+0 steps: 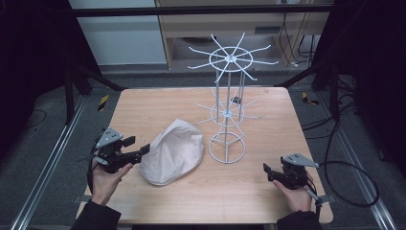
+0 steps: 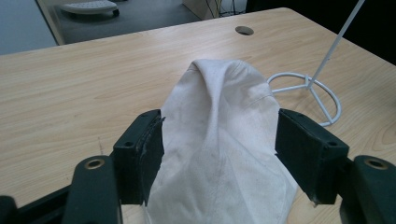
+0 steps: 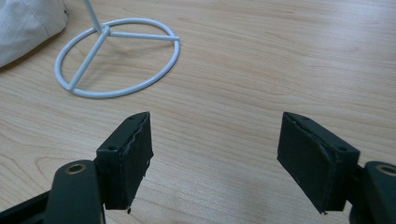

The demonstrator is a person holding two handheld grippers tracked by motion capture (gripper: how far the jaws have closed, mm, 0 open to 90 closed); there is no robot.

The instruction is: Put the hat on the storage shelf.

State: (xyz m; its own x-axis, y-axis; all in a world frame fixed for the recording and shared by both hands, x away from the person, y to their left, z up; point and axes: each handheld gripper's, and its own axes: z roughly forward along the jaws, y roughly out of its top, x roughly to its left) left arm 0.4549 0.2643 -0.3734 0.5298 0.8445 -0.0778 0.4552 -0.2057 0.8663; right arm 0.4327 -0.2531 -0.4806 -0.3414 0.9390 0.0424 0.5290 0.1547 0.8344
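Note:
A cream cloth cap [image 1: 172, 151] lies on the wooden table [image 1: 143, 105], left of a white wire rack [image 1: 229, 115] with spoked tiers. My left gripper [image 1: 145, 151] is at the cap's left edge. In the left gripper view the jaws stand wide apart with the cap [image 2: 219, 93] between them, the cloth brushing the left pad [image 2: 152, 149]. My right gripper [image 1: 266, 171] rests near the front right, open over bare wood [image 3: 215, 135]. The rack's base ring [image 3: 140, 36] and a corner of the cap [image 3: 23, 23] lie ahead of it.
The rack's base ring [image 2: 327, 93] sits just right of the cap. A cable hole [image 2: 244, 30] marks the table's far side. Black frame posts [image 1: 72, 91] flank the table, and cables [image 1: 349, 187] trail on the floor to the right.

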